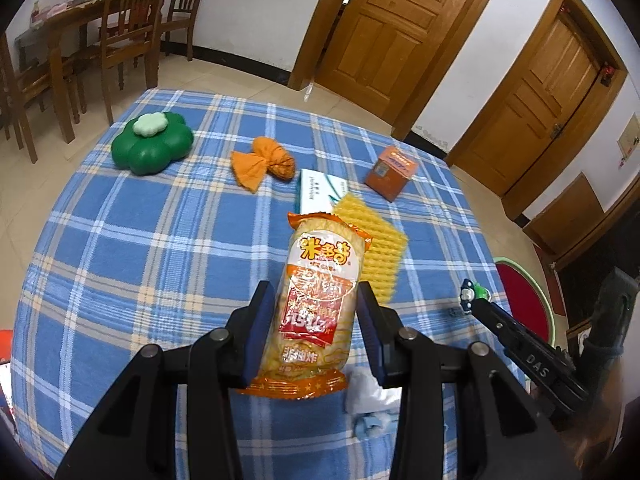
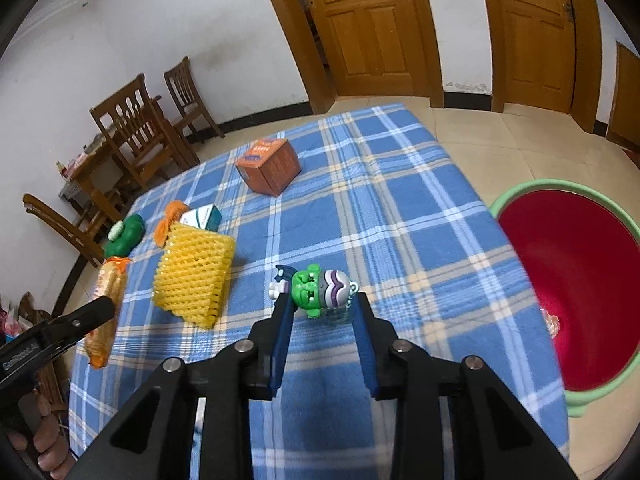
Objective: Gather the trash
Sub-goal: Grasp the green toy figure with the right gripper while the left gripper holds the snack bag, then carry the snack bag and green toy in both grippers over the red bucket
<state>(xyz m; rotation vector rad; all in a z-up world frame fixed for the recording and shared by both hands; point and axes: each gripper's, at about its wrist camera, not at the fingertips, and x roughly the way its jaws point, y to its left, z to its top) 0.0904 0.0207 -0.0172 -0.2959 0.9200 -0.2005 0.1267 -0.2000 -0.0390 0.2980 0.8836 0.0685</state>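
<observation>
Snack pack point(image 1: 316, 304) is sitting between the left tool's point(image 1: 314, 322) pads, pinched above the tabletop point(image 1: 140, 240). Right tool point(image 2: 324, 316) is spreading around one green toy point(image 2: 320, 290). Only the left view is showing white tissue point(image 1: 366, 394); only the right, the whole red bin point(image 2: 576, 280). Farther: one yellow net point(image 2: 194, 276), two boxes.

My left wrist camera looks down along its gripper point(image 1: 314, 320) at the worktop point(image 1: 160, 216), facing the doors. My right one looks from the right side. Both share the yellow foam net point(image 1: 374, 248) point(image 2: 194, 276).
</observation>
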